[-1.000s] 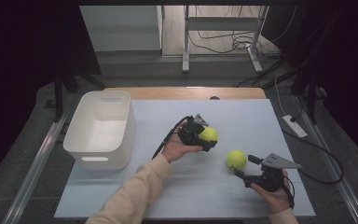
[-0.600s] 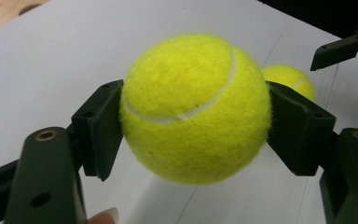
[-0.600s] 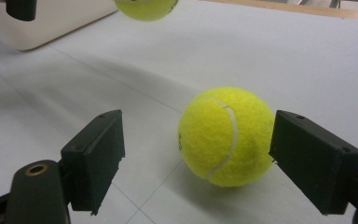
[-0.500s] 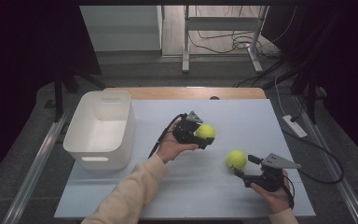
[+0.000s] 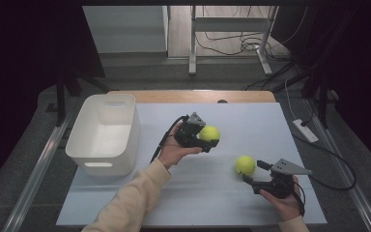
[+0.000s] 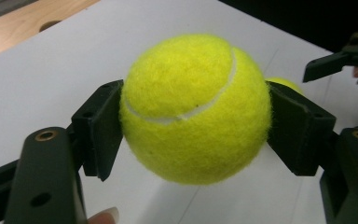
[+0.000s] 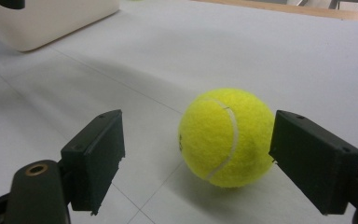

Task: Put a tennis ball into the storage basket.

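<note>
My left gripper [image 5: 206, 139] is shut on a yellow tennis ball [image 5: 209, 133] and holds it just above the white mat, near the middle. In the left gripper view both black pads [image 6: 100, 126] press on the sides of the ball [image 6: 196, 107]. A second tennis ball [image 5: 245, 165] rests on the mat at the front right. My right gripper [image 5: 254, 172] is open around it. In the right gripper view that ball [image 7: 226, 135] lies between the jaws of the right gripper [image 7: 200, 158], close to the right pad [image 7: 314, 158] and well clear of the left one.
A white plastic bin [image 5: 101, 166] stands at the left side of the mat, and its wall [image 7: 42, 23] appears far off in the right gripper view. A wooden table edge [image 5: 193, 95] runs behind the mat. Cables lie on the floor at the right.
My left gripper has lifted a little and drifted left, toward the bin, with the tennis ball in it. The right gripper and its ball have stayed put.
</note>
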`<state>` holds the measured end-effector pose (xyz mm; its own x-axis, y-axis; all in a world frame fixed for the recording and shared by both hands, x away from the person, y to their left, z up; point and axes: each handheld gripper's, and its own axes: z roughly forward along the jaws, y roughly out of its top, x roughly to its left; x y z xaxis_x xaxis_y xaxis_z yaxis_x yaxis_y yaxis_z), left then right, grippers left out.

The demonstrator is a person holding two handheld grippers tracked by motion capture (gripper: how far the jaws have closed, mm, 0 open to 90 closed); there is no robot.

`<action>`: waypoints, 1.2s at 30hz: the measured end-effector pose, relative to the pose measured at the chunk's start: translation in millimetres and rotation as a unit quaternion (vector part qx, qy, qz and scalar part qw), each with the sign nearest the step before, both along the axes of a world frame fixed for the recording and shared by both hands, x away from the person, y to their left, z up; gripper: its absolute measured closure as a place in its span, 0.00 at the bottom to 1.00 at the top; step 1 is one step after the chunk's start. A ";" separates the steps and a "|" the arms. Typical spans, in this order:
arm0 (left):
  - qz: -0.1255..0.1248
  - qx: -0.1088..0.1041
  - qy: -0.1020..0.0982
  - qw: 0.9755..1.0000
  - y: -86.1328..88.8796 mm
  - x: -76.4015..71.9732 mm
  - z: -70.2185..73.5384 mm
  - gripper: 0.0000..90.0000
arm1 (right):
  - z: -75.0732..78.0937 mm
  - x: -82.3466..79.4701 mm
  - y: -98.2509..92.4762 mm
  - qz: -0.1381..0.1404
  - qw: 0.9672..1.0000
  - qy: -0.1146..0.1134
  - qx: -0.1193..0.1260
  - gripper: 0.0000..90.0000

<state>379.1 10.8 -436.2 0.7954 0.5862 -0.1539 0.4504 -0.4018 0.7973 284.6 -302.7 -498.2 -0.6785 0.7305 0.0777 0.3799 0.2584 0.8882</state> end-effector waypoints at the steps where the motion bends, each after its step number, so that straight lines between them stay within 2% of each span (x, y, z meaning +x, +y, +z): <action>1: 0.001 0.000 -0.002 1.000 0.8 -0.1 0.6 0.30 | 0.0 0.0 0.0 0.000 1.000 0.000 -0.002 0.20; 3: 0.004 0.003 -0.006 1.000 3.1 0.1 1.8 0.30 | 0.0 0.1 0.2 0.000 1.000 0.000 -0.002 0.20; 17: 0.017 -0.015 -0.020 1.000 15.0 -1.7 9.8 0.30 | -0.2 0.2 0.0 0.000 1.000 0.000 -0.001 0.20; 36: 0.048 -0.029 -0.047 0.997 36.8 -2.8 24.0 0.30 | 0.4 -0.1 -0.7 -0.002 1.000 -0.001 0.001 0.20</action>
